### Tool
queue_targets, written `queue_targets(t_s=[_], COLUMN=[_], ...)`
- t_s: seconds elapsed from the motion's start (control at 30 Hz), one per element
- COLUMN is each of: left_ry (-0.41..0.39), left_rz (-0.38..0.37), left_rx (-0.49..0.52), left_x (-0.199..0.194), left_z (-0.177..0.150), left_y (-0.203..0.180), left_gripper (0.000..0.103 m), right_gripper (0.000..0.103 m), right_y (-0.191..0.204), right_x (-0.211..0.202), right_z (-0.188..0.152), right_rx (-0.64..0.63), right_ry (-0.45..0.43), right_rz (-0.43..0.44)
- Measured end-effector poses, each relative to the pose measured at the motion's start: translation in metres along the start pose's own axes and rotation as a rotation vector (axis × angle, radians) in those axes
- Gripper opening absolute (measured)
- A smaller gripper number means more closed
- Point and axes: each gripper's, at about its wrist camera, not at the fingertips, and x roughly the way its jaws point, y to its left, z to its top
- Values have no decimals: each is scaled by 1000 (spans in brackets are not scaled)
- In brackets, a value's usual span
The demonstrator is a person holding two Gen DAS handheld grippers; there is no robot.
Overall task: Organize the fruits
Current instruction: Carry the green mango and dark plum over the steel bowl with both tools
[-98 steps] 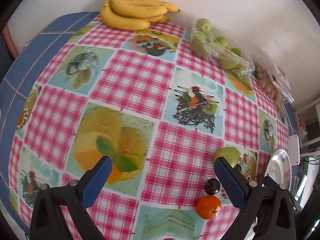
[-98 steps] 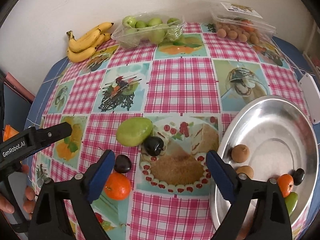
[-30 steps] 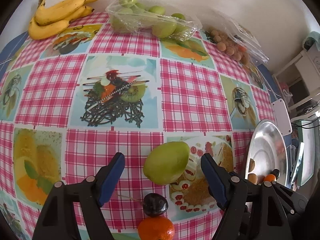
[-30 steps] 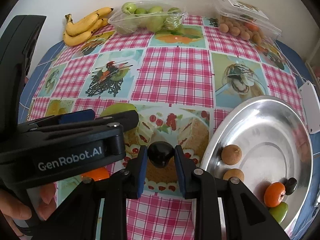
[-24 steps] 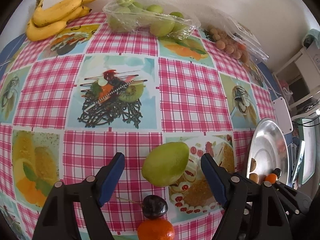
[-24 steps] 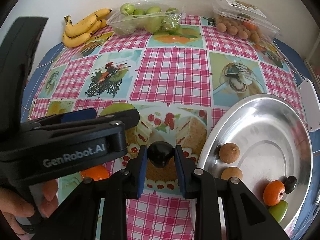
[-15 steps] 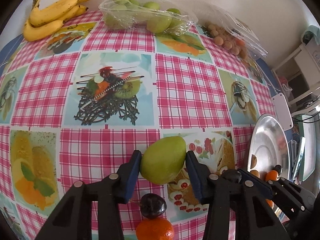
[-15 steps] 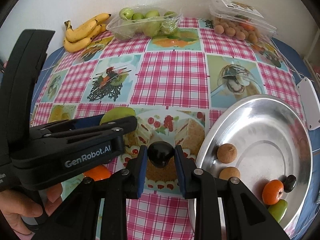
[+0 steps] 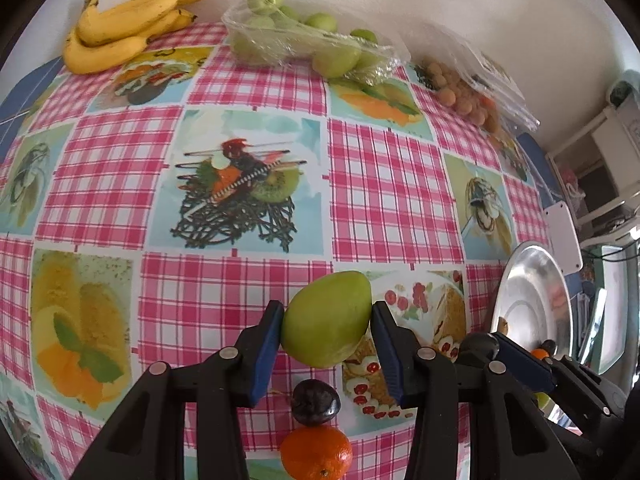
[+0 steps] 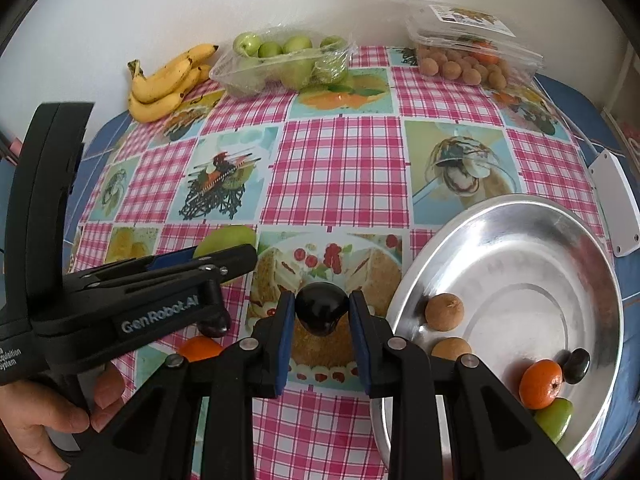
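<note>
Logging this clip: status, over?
Left gripper shut on green mango. Right gripper shut on dark plum. Path to steel bowl clear.

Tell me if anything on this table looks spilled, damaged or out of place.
Nothing looks spilled or damaged. Loose fruit sits outside the metal bowl: an orange and a dark plum lie on the tablecloth. The left gripper holds a green fruit, the right gripper another dark plum.

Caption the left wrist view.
Left gripper clamps a large green fruit above a dark plum and orange mandarin.
</note>
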Motion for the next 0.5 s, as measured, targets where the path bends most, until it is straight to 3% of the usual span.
queue_targets(t_s=[0.5], left_ry=[-83], left_rz=[-5], left_rx=[-14], left_x=[-45], left_z=[2], left_y=[-9], left_gripper=[48], right_gripper=[28], right_y=[-13], right_x=[-40], right_z=[1], right_rx=[63], right_ry=[-90], right_rz=[46])
